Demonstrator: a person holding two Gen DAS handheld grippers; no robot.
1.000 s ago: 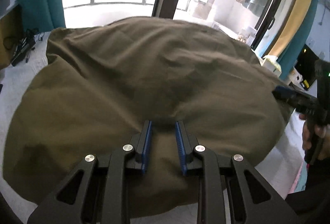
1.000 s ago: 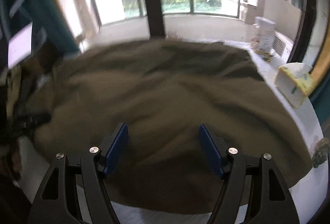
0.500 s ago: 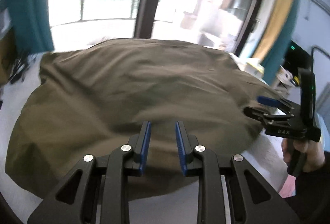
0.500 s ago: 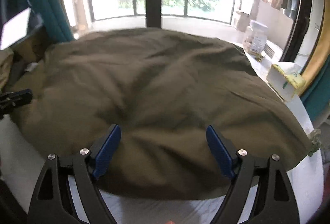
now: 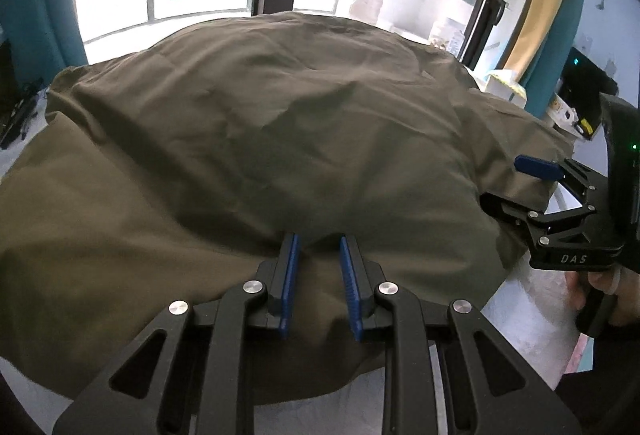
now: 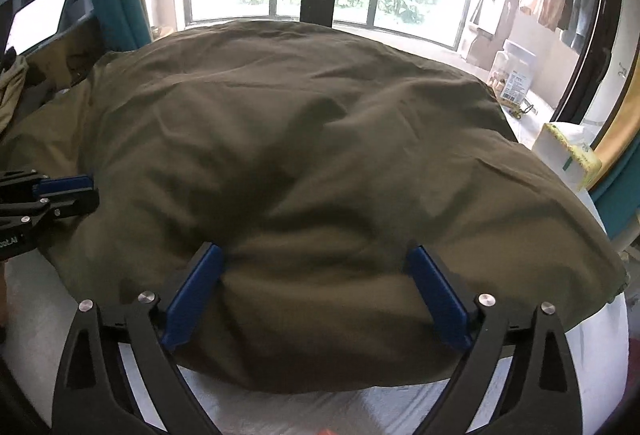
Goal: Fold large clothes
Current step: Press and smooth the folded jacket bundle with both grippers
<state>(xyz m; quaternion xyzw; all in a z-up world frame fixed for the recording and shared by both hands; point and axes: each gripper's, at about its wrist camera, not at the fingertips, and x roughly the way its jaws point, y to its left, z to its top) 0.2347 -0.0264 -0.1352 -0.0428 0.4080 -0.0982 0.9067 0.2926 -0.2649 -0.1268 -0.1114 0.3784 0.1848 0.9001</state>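
A large olive-green cloth [image 5: 280, 115] lies puffed and wrinkled over most of a white table [image 5: 516, 295]. My left gripper [image 5: 318, 241] rests on it near the front edge. Its blue pads stand a narrow gap apart, with cloth lying under and between them and a small crease at the tips. My right gripper [image 6: 316, 255] straddles a bulge of the cloth [image 6: 300, 115] at the front edge. Its jaws are opening wide and the pads do not pinch the fabric. Each gripper shows in the other's view: the right gripper [image 5: 508, 183] at the cloth's right side, the left gripper [image 6: 86, 191] at its left side.
A tissue box [image 6: 568, 159] and a clear jar [image 6: 514, 75] stand at the table's far right. Cables [image 5: 16, 115] lie at the far left, near more olive fabric [image 6: 12, 91]. A hand [image 5: 600, 287] holds the right gripper's handle. Windows and teal curtains lie beyond.
The right jaws have spread much wider over the cloth. In the left wrist view the right gripper has come closer, and the left gripper's narrow gap has stayed the same.
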